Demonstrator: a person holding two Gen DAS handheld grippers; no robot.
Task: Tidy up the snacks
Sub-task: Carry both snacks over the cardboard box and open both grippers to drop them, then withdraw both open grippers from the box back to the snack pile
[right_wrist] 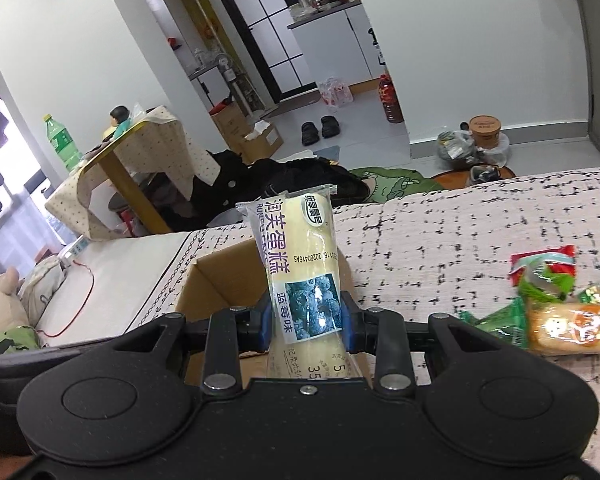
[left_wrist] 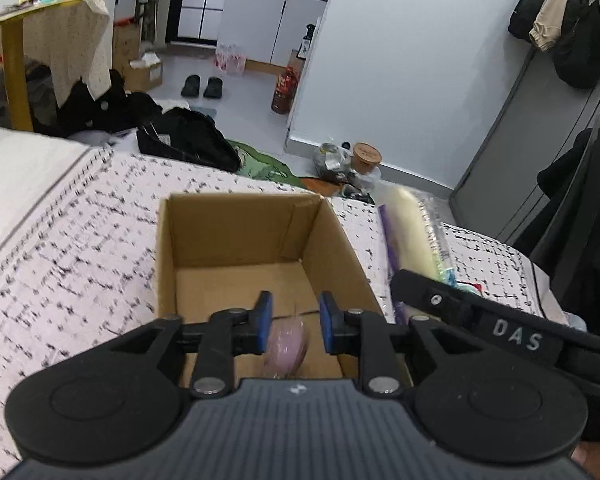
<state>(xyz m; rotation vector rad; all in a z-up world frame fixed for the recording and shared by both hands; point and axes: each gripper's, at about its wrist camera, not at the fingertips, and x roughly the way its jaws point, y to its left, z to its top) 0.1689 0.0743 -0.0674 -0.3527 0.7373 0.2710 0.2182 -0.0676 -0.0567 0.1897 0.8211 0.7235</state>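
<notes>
An open cardboard box (left_wrist: 236,232) sits on the patterned bed cover; it also shows in the right wrist view (right_wrist: 216,292). My left gripper (left_wrist: 295,322) is open over the box's near end. A blurred pink snack (left_wrist: 286,346) is below and between its fingers, apart from the pads, inside the box. My right gripper (right_wrist: 305,322) is shut on a pale yellow cake packet with a blueberry picture (right_wrist: 300,264), held upright at the box's right edge. That packet also shows in the left wrist view (left_wrist: 410,232), right of the box.
Several loose snack packets, green, red and orange (right_wrist: 552,304), lie on the bed cover to the right. A small yellow-legged table (right_wrist: 132,152) with a green bottle stands beyond the bed. Clothes and bags lie on the floor past the bed's far edge.
</notes>
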